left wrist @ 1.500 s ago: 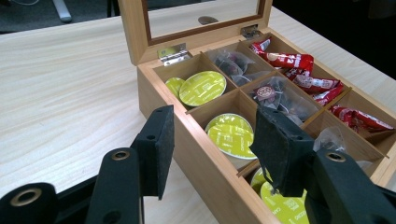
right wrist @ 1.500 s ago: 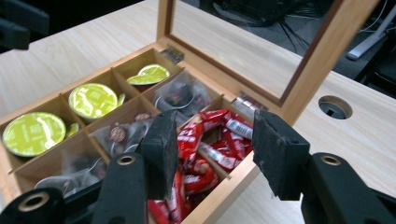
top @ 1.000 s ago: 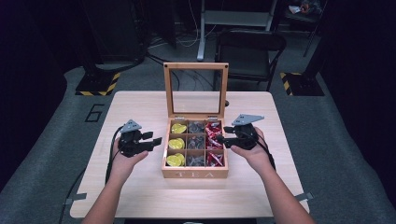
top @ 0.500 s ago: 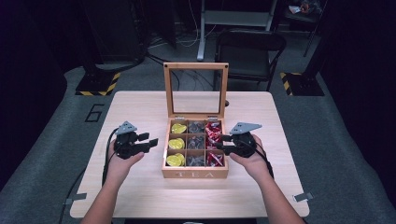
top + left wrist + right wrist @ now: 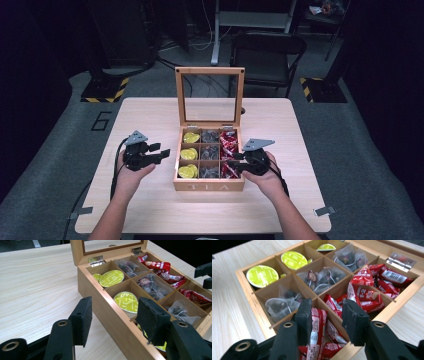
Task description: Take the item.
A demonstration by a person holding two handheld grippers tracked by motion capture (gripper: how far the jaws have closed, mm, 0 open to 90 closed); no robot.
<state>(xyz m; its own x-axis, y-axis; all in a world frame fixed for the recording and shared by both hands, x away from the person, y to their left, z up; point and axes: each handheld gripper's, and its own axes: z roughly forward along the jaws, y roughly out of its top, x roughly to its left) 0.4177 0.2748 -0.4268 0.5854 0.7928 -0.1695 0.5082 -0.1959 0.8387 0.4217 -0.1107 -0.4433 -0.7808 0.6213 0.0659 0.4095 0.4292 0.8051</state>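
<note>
**Right gripper drops into the red-sachet corner of the tea box**

Lower than a second ago, the right gripper [image 5: 239, 163] has sunk from above the tea box [image 5: 209, 187] to its near right compartment, its jaws having just been closing. In the right gripper view the flat black foam pads [image 5: 305, 320] straddle a glossy red sachet [image 5: 316, 333] standing in that compartment; the left pad lies against it, the right pad stands clear, so nothing is clamped yet. The left gripper [image 5: 161, 153] has kept its place just off the box's left wall, jaws partly apart and empty, one pad over the rim in the left gripper view.

The box is pale wood, square, split into nine cells by thin slats, with "TEA" cut into its front and a glass-paned lid [image 5: 210, 95] upright on metal hinges. Its left column holds round lime-green foil-topped capsules [image 5: 188, 154], the middle column translucent mesh bags [image 5: 209, 152] of dark tea, the right column crinkled red sachets. It sits mid-worktop [image 5: 150, 210], on smooth light woodgrain.
</note>
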